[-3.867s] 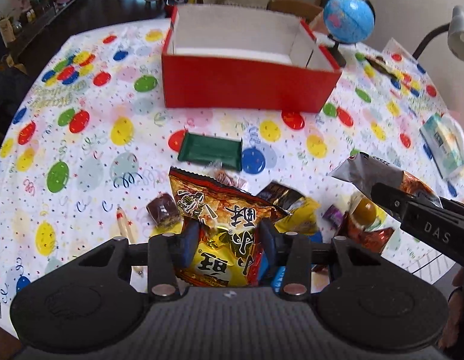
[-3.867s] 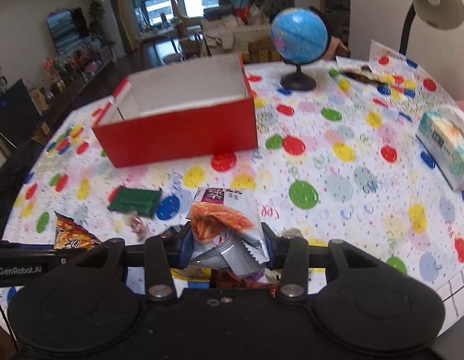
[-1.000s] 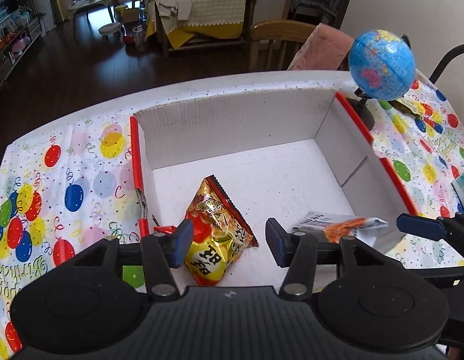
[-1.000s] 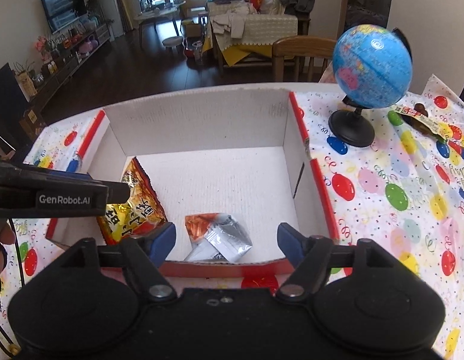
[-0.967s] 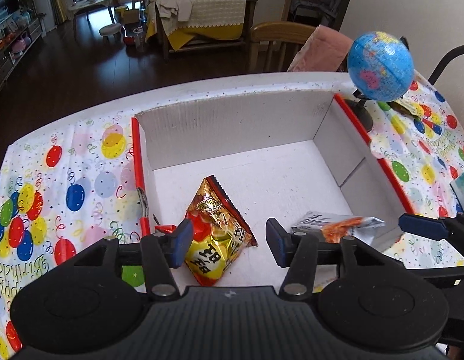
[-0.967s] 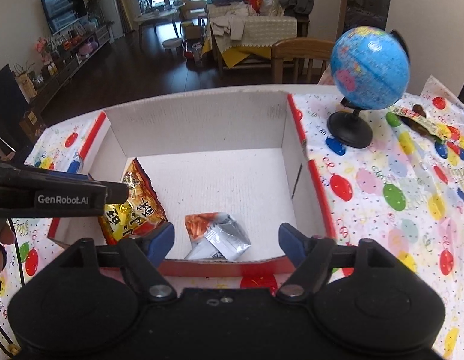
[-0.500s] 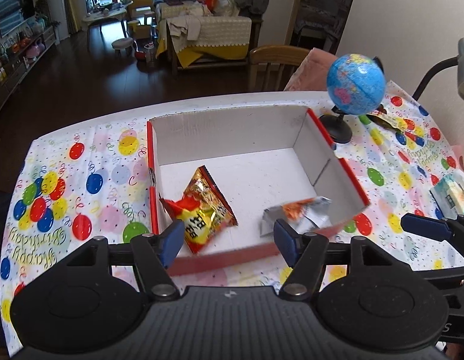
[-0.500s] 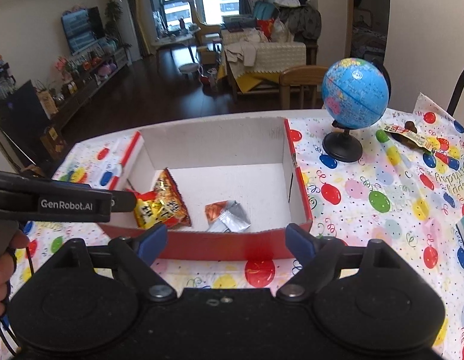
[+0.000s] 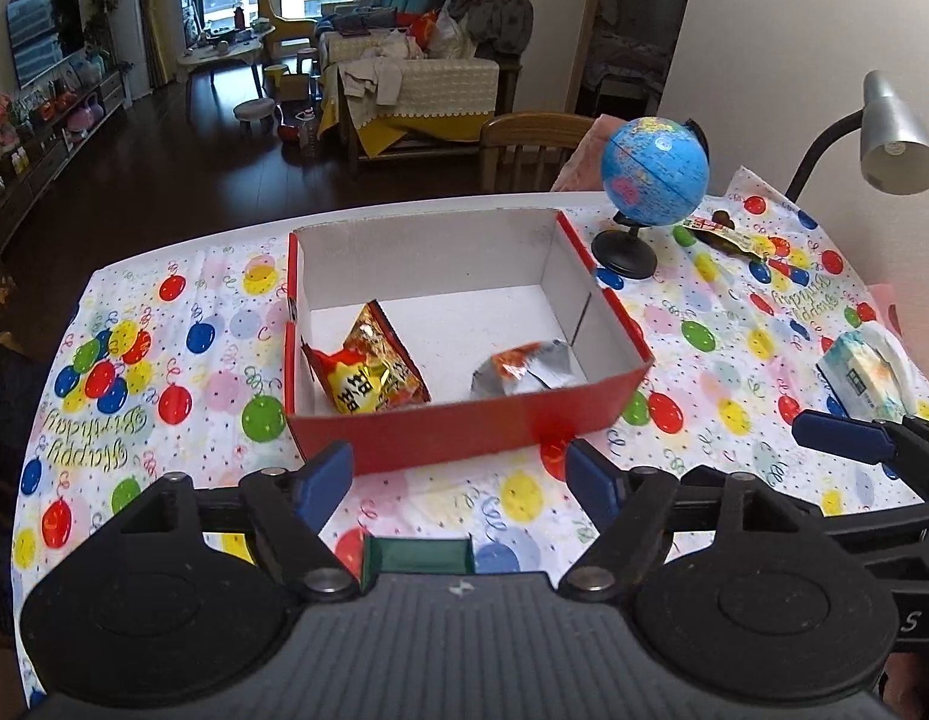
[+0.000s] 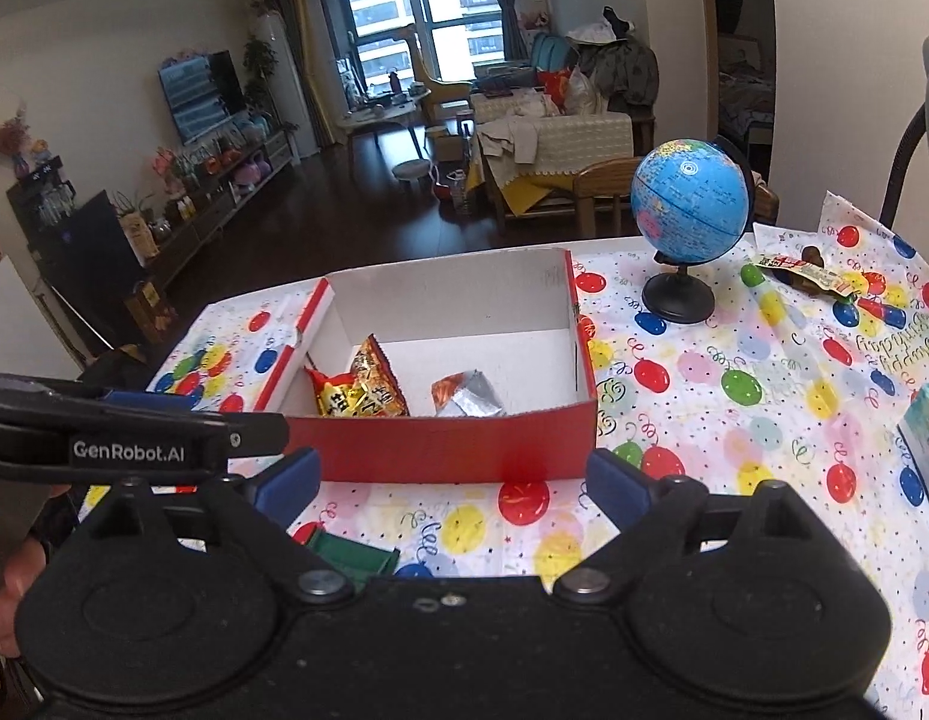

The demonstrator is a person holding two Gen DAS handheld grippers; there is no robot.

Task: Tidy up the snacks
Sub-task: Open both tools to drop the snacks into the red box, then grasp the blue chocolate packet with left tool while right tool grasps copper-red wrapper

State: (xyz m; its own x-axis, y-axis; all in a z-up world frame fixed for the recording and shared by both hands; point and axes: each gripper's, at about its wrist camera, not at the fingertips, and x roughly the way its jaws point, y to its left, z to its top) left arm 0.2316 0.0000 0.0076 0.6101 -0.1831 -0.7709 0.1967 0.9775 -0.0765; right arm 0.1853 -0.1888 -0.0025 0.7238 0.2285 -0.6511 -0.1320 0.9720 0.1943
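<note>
A red box (image 9: 464, 429) with a white inside stands on the balloon-print tablecloth (image 9: 164, 372). In it lie a yellow-orange snack bag (image 9: 368, 375) at the left and a silver-orange packet (image 9: 527, 369) at the right; both also show in the right wrist view, the bag (image 10: 356, 393) and the packet (image 10: 467, 396). My left gripper (image 9: 461, 480) is open and empty, just in front of the box's near wall. My right gripper (image 10: 452, 483) is open and empty, also in front of the box (image 10: 452, 450). A green wrapped snack (image 9: 416, 555) lies on the cloth under the left gripper.
A blue globe (image 9: 653, 180) on a black stand sits right of the box. A wrapped snack (image 9: 725, 237) lies behind it. A tissue pack (image 9: 866, 369) is at the right edge. A desk lamp (image 9: 890, 144) hangs over the far right. A wooden chair (image 9: 530, 144) stands behind the table.
Both grippers let go of their snack packets inside the box, then pulled back and up toward me. The box now looks smaller and farther away, and the green snack has come into view.
</note>
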